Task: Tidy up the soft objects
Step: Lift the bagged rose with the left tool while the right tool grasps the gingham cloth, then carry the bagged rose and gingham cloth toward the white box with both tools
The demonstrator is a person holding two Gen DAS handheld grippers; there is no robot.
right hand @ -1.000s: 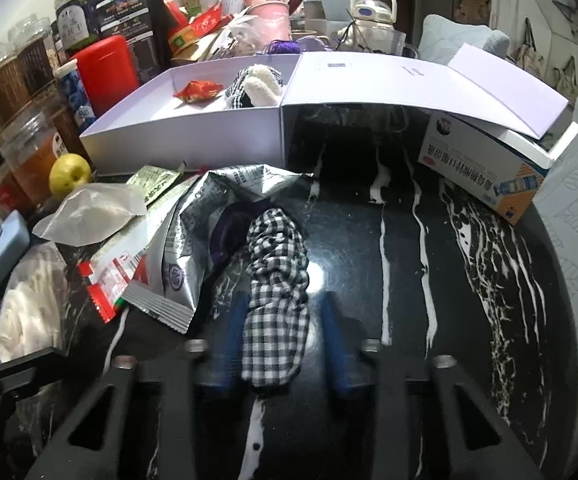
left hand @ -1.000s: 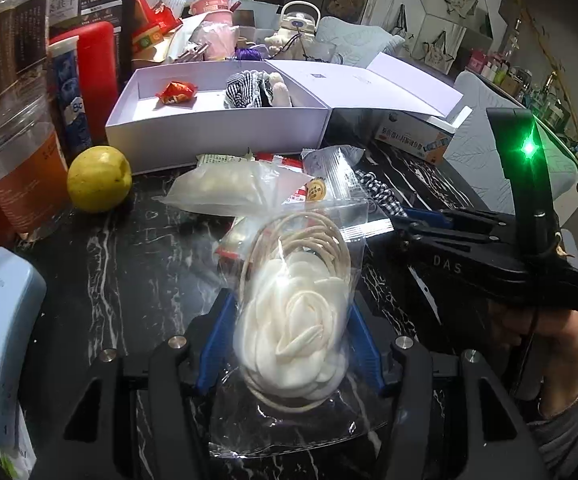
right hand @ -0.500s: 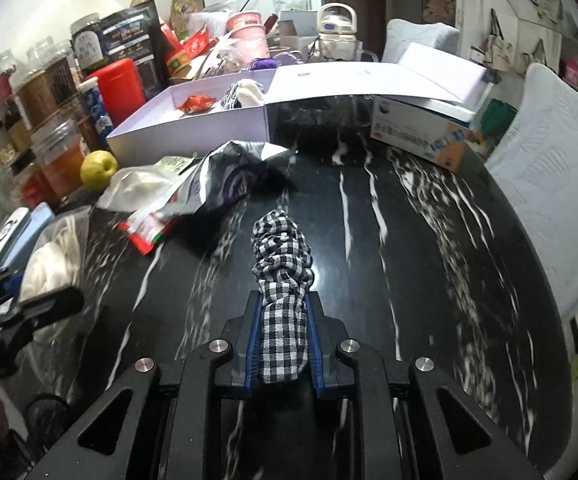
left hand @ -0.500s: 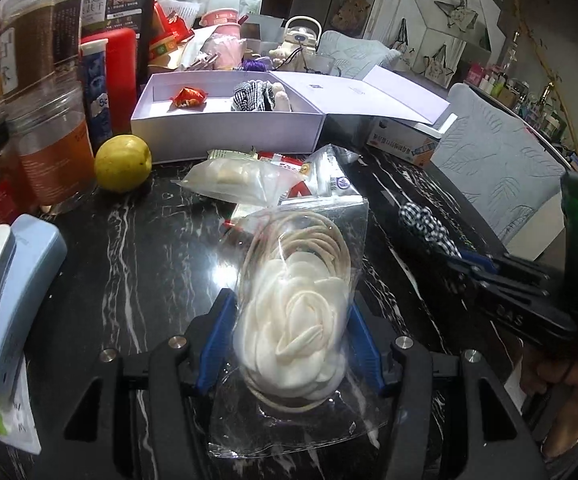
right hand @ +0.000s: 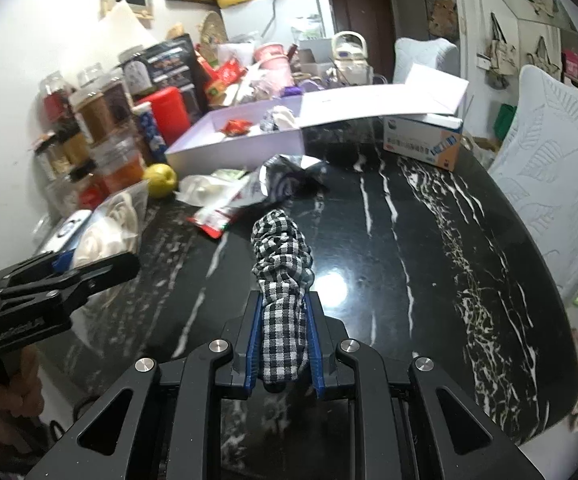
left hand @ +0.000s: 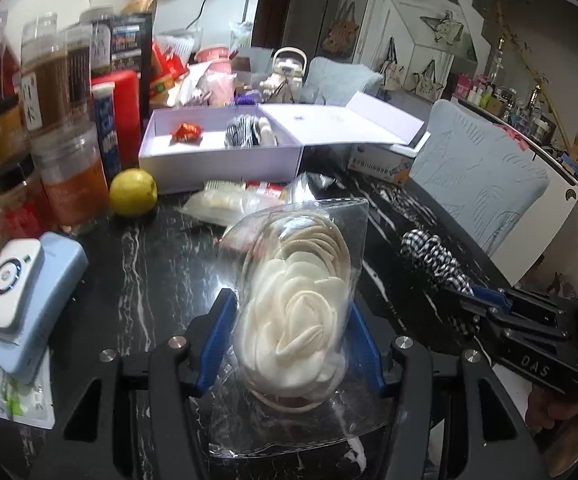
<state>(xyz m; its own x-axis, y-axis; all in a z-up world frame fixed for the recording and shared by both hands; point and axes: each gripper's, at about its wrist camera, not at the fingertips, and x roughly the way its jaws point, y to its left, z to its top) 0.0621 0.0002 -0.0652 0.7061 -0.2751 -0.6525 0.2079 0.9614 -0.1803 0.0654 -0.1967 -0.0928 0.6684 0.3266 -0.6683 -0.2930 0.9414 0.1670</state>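
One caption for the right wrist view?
Right claw grips a checkered scrunchie above the black marble table.

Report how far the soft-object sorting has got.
Done: a striped fabric piece and a red wrapper already lie in the open white box.
In hand: the left gripper grips a bagged white flower scrunchie; the right gripper is shut on a checkered scrunchie, both lifted above the table.
Left: both still need boxing; a soft white bag waits by the lemon.

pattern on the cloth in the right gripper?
Black-and-white check, on the scrunchie clamped in the right gripper. Clearest in the right wrist view.
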